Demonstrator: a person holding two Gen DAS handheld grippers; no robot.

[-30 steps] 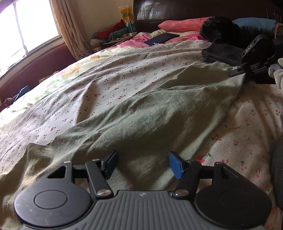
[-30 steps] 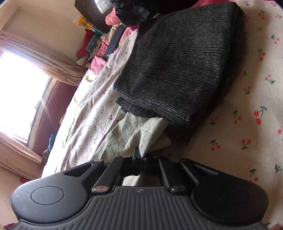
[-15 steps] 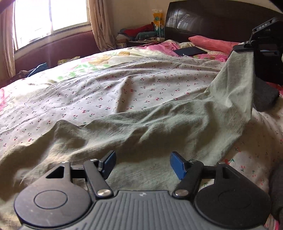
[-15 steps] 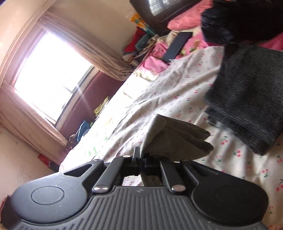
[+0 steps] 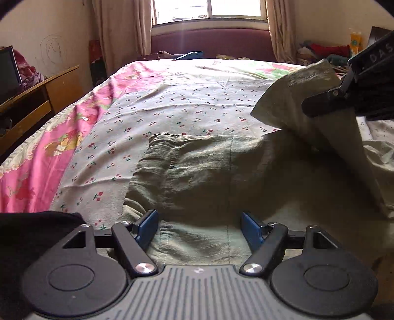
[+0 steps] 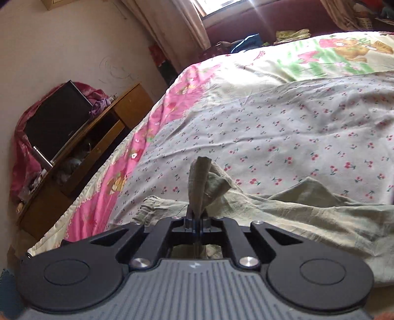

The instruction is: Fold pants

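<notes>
The pants (image 5: 211,172) lie on the near part of the bed (image 5: 187,98). A wooden cabinet (image 5: 41,98) stands left; window (image 5: 209,9) far.

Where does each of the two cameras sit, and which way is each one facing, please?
Left wrist: on the left hand-held gripper, jaws open over the green pants, facing down the bed toward the window; the right hand-held gripper shows at right.
Right wrist: on the right hand-held gripper, shut on a pants end, facing the bed and the wooden desk.
Shared: pants, bed, desk, window wall.
</notes>
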